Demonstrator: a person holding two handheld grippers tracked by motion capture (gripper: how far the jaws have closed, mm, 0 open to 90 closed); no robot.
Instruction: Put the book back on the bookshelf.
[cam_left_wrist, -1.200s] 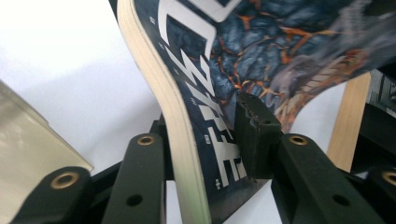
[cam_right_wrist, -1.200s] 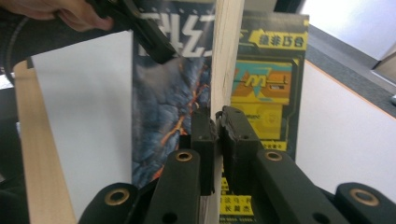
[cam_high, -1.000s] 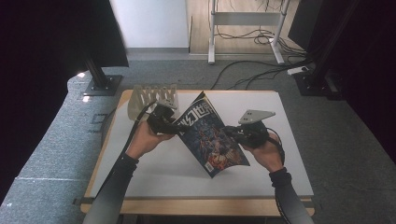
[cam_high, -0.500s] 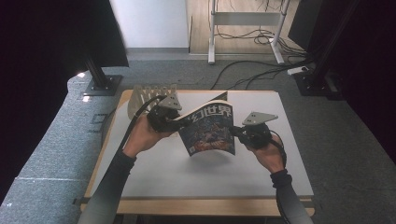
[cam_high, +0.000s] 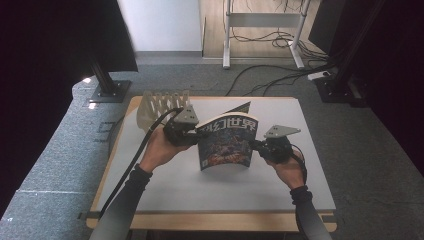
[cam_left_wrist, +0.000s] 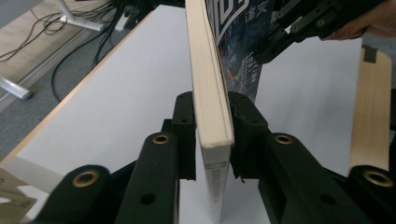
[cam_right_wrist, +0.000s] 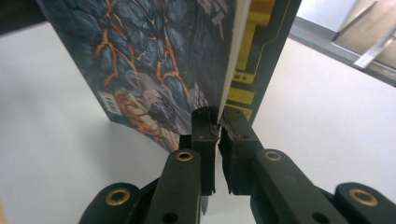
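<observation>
A thick magazine (cam_high: 225, 142) with a dark blue illustrated cover stands upright on the white table (cam_high: 300, 190), cover facing me. My left gripper (cam_high: 196, 136) holds its left side. In the left gripper view the page block (cam_left_wrist: 210, 93) sits between the jaws of the left gripper (cam_left_wrist: 212, 114); both pads touch it, and the jaws have just been opening a little. My right gripper (cam_high: 254, 146) is at the right edge. In the right gripper view the right gripper (cam_right_wrist: 218, 123) is shut on a thin edge of the magazine (cam_right_wrist: 154, 60), near its lower corner.
A pale slotted wooden rack (cam_high: 160, 105) stands at the table's back left, just behind my left hand. Cables and a desk frame (cam_high: 260, 30) lie on the floor beyond the table. The right gripper's black fingers (cam_left_wrist: 299, 28) show past the magazine in the left gripper view.
The magazine has swung from a tilted, slanting pose to standing upright and square to me. Both hands moved with it, the right one lower.
</observation>
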